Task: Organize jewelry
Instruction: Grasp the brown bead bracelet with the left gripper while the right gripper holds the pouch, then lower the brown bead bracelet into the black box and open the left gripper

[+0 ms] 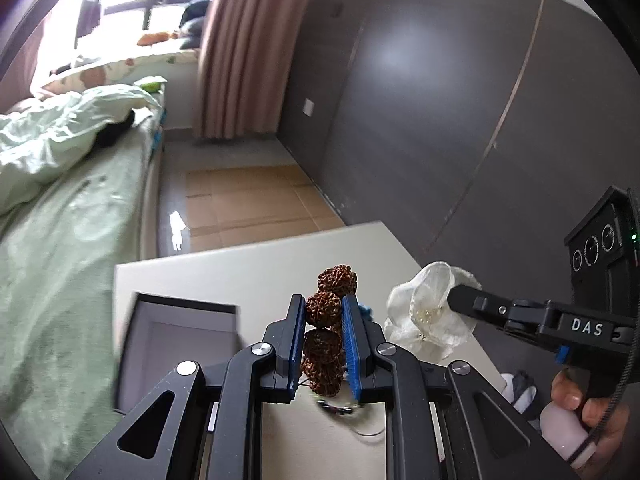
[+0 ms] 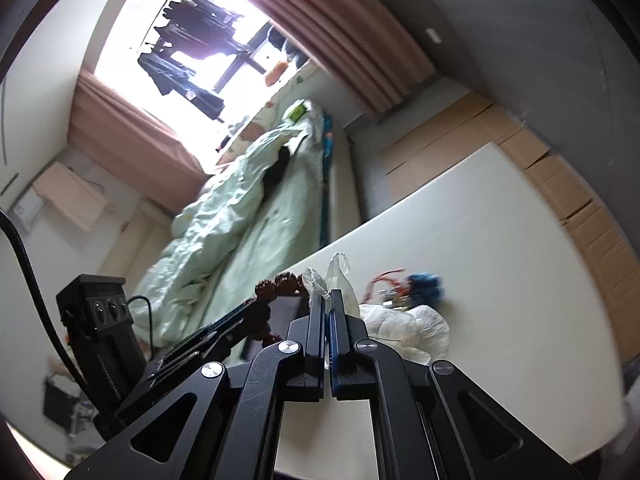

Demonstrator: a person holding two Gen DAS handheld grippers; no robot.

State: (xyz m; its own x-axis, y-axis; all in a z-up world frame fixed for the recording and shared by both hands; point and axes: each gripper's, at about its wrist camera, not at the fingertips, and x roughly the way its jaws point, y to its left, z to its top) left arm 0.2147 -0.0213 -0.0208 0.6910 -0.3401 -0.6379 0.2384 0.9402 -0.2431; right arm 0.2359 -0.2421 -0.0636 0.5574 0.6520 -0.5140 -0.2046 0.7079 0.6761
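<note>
A white table [image 1: 248, 264] fills the lower part of both wrist views, with a bed under a pale green quilt [image 1: 60, 152] beyond its far edge. On the table's left side, in the left wrist view, sits an open dark box [image 1: 180, 320] with a pale interior. The left gripper [image 1: 324, 312] is clamped on a bracelet of large brown, knobbly beads [image 1: 325, 309]: one bead is pinched between the blue pads, another bead stands above the fingertips, and the rest of the string hangs down between the fingers, lifted off the table, just to the right of the box. Beneath it a thinner strand of small dark beads [image 1: 340, 408] lies on the tabletop. The right gripper [image 2: 329, 296] is closed on a thin clear plastic bag [image 2: 338, 270], whose crumpled body bulges around and past the fingertips, just right of the bracelet. Farther along the table, in the right wrist view, lie more crumpled white wrapping [image 2: 412, 328], a blue beaded piece [image 2: 424, 282] and a red piece [image 2: 386, 278], close together.
</note>
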